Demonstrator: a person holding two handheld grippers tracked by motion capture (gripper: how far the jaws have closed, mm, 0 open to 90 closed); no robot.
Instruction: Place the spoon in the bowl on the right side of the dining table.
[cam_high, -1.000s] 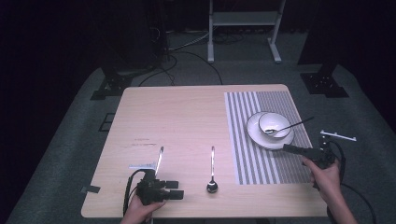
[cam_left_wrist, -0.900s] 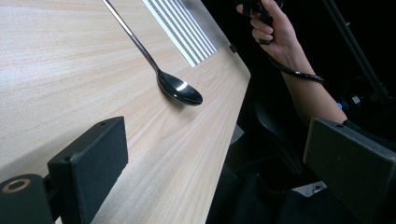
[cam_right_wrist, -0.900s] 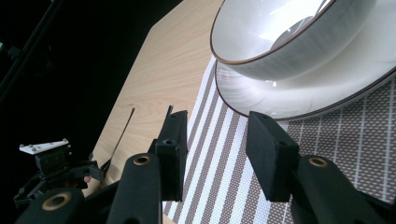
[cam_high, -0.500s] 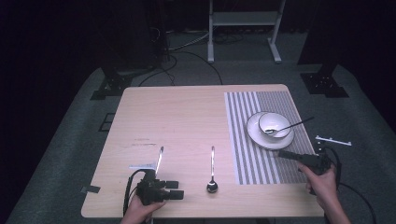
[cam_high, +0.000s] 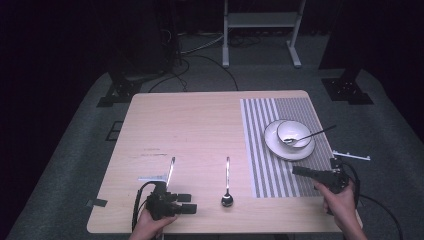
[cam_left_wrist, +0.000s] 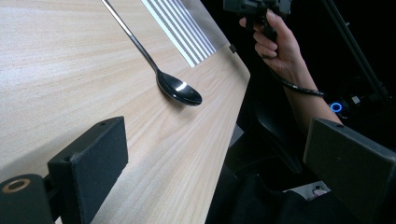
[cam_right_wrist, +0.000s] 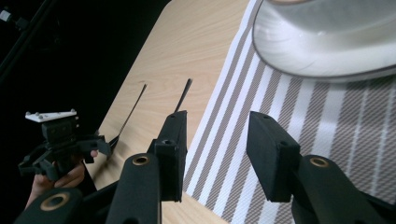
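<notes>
A silver spoon (cam_high: 227, 185) lies on the wooden table (cam_high: 200, 125), its bowl toward the front edge; it also lies ahead in the left gripper view (cam_left_wrist: 177, 91). Left of it rests a slim silver utensil (cam_high: 171, 167). My left gripper (cam_high: 187, 203) sits at the table's front, jaws wide open and empty (cam_left_wrist: 215, 163), pointing at the spoon. My right gripper (cam_high: 300, 171) hovers over the front of the striped placemat (cam_high: 265, 150), open with nothing between its jaws (cam_right_wrist: 219, 154). A white plate (cam_high: 272, 142) holds a bowl (cam_high: 295, 131) with a spoon (cam_high: 312, 135) in it.
The plate's rim (cam_right_wrist: 327, 56) lies just beyond the right jaws. The left gripper and its hand (cam_right_wrist: 60, 142) appear across the table, the right hand (cam_left_wrist: 280, 46) past the table's corner. Dark floor, stands and a white rack (cam_high: 260, 20) surround the table.
The right gripper has moved left and toward the front, from beyond the table's right edge to over the placemat. The left gripper and the utensils have stayed put.
</notes>
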